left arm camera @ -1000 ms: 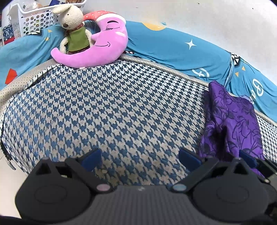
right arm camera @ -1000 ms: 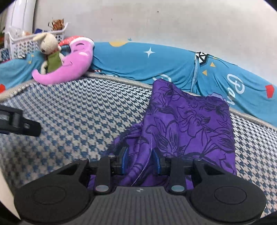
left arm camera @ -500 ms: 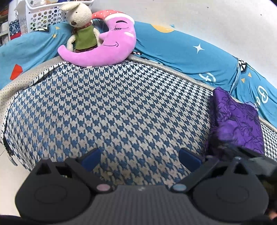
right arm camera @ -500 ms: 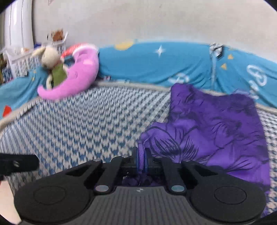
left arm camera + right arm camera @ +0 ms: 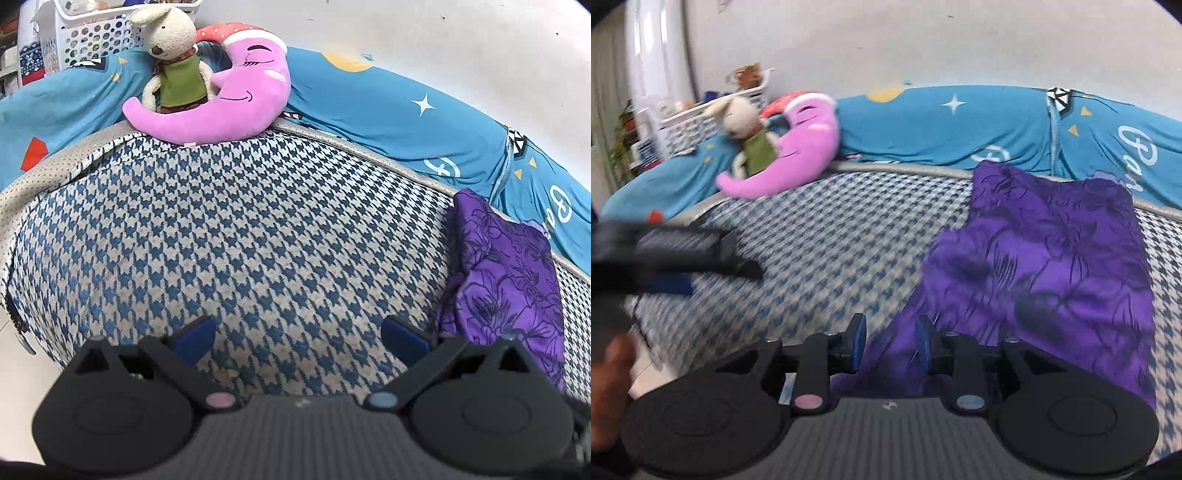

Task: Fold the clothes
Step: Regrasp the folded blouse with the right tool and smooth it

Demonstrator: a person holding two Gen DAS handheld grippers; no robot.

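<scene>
A purple floral garment [image 5: 506, 280] lies in a folded strip at the right side of the blue-and-white houndstooth bed surface [image 5: 240, 240]. In the right wrist view the garment [image 5: 1052, 266] spreads just ahead of my right gripper [image 5: 890, 336]. That gripper is open over the garment's near left edge, and its blue pads hold nothing. My left gripper [image 5: 297, 332] hangs wide open over bare houndstooth fabric, left of the garment. It shows as a dark blur [image 5: 683, 258] in the right wrist view, with a hand [image 5: 609, 365] below it.
A pink moon pillow [image 5: 221, 110] and a plush rabbit [image 5: 173, 66] rest at the far edge. A blue printed blanket [image 5: 388, 118] runs along the wall behind. A white basket [image 5: 92, 33] stands at far left. The bed's left edge drops to the floor.
The right gripper shut on the garment's near edge half a second ago and has since opened and let it go. The left gripper stayed open and drew back slightly.
</scene>
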